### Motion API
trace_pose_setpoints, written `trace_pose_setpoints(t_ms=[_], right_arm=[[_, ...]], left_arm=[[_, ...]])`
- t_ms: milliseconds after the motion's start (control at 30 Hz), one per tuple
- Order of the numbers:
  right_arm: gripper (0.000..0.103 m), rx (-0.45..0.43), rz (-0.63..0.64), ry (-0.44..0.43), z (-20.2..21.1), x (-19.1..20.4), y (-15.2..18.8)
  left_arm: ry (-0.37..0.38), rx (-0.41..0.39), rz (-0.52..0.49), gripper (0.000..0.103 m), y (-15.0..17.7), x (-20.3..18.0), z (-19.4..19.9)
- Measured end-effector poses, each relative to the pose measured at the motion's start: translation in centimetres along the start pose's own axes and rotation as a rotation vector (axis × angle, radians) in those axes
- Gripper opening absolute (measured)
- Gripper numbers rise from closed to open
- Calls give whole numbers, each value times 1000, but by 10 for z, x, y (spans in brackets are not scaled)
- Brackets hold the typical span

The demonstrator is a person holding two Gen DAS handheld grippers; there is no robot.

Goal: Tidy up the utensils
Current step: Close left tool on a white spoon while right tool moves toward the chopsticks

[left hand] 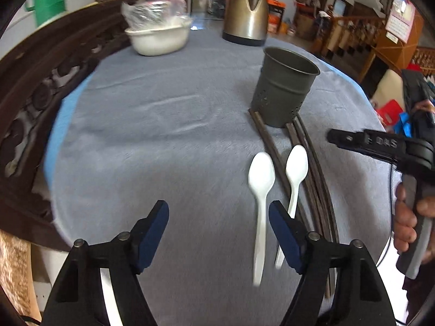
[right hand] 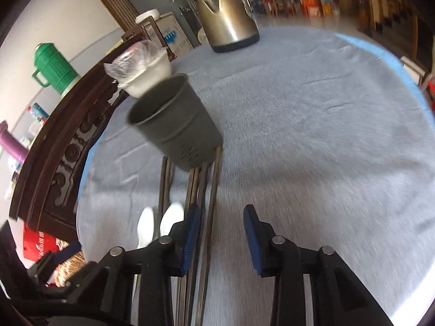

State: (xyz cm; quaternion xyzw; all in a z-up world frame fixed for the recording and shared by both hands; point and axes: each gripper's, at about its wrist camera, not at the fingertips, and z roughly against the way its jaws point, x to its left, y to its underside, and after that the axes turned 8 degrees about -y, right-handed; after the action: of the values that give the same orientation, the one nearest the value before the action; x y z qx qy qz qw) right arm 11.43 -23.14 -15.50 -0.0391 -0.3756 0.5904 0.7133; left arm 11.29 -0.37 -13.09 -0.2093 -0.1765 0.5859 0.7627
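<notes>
Counter is round, covered in grey-blue fleece cloth, with a carved dark wooden chair back along its left edge.

Far left edge: white plastic bowl with crumpled clear plastic bag in it. Far edge, middle: brushed-steel electric kettle.

Right of centre: dark grey perforated metal utensil cup, upright, empty as far as visible. Dark brown chopsticks lie flat, running from the cup's base toward the near edge, far tips touching or tucked at the base. Two white plastic spoons lie bowl-end toward the cup, one just left of the leftmost chopstick, the other among the sticks.

Left tongs: jaws well apart, nothing gripped, hovering at the near edge; the left spoon's handle runs between the pads, no contact visible.

Right tongs: jaws fairly narrow, still a gap, one chopstick passing between the blue pads; whether the pads press on it I can't tell. View blurred. Person's hand on its grip.
</notes>
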Motion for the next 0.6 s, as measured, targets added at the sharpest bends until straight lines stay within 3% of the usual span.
trace_pose_setpoints(t_ms=[200,367,500,600], right_arm=[[28,43,-5,-34,-39,-6,-33],[22,92,-24,-38,-59,-10,-40],[10,103,14,2,-65,-2,-43],[8,112,54,28,-67,4,-42]], left_arm=[[72,58,-40,63,-22,-9,-30],[109,79,-72,55,-27,-18,-46],[120,97,-82,48,-31,-24,-57],[124,89,-92,44,-33,-28,-60]])
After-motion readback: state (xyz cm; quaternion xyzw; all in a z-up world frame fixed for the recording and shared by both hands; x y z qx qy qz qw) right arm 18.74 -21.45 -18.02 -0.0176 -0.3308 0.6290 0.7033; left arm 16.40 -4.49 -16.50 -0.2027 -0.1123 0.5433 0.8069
